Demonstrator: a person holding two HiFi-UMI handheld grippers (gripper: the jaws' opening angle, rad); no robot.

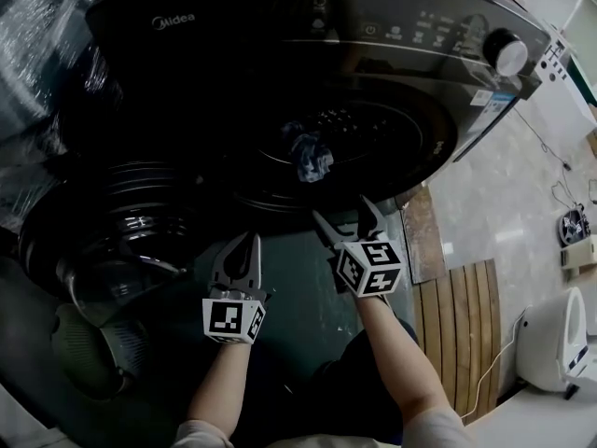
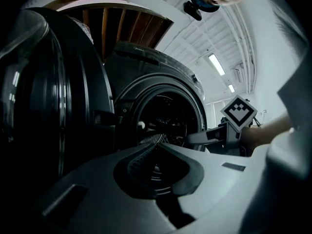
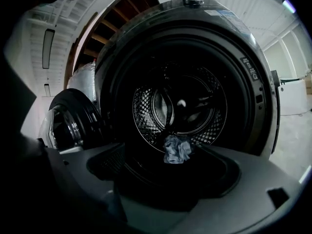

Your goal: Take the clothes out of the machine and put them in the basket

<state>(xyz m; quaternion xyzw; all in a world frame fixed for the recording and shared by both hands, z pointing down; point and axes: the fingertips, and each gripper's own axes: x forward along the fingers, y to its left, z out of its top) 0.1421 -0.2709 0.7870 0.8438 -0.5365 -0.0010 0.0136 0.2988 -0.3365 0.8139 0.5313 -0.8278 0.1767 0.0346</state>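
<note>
Count first: one front-loading washing machine [image 1: 392, 147], one round door [image 1: 121, 222] swung open at its left, and just one piece of clothing that I can see. It's a crumpled bluish-grey cloth [image 1: 311, 154] lying at the front bottom of the drum [image 3: 146, 111], right behind the lip of the opening. Nothing is touching it. One big silver knob [image 1: 510, 51] sits at the right end of the control panel.

Two tools, one in each hand, each with its own marker cube. The left tool [image 1: 250, 240] is held low in front of the machine, below the opening. Its jaws are pinched together at the tips with nothing in them; you can see the tips meeting in the left gripper view. The right tool [image 1: 341, 208] is a bit closer to the opening, jaws spread wide and empty. In the right gripper view the cloth shows between them, but it's further back in the drum, apart from the tips.

Writing-wise, "Midea" [image 1: 174, 20] is printed in light letters at the top left of the machine front. The panel has a row of small icons and there's a sticker [image 1: 483, 97] near the right edge, both too small to read. Down at lower left there's a grey-green ribbed thing [image 1: 89, 353] that looks like the basket, can't say for sure.
</note>
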